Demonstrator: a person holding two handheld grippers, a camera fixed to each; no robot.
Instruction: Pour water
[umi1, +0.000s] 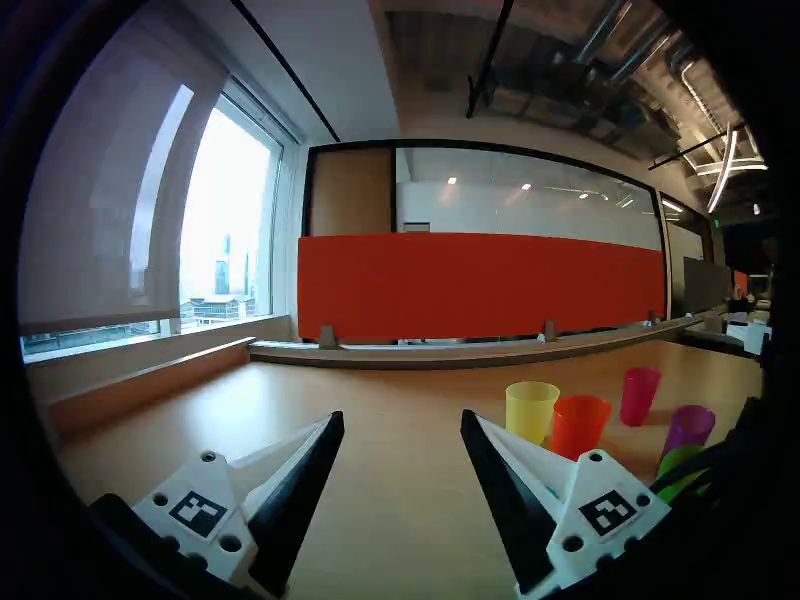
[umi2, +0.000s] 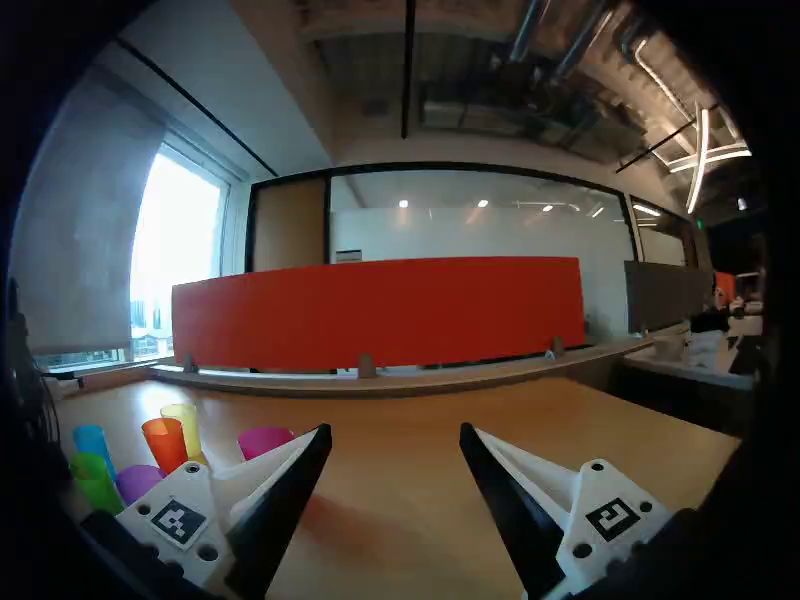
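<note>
We hold the left gripper (umi1: 401, 414) and right gripper (umi2: 395, 428) released, jaws spread, grasping nothing, over the tabletop (umi1: 400, 380). Coloured plastic cups (umi1: 578, 425) stand upright, clustered, well short of the tabletop's far edge below the orange partition (umi1: 480, 285).

Ahead of the left hand-held gripper (umi1: 400, 420) the desk (umi1: 390, 500) lies bare up to the red partition (umi1: 480, 285). A yellow cup (umi1: 530, 408) and an orange cup (umi1: 580, 425) stand just to its right. The right hand-held gripper (umi2: 393, 432) has bare desk ahead and rightward, while a pink cup (umi2: 263, 440) crowds its left finger.
</note>
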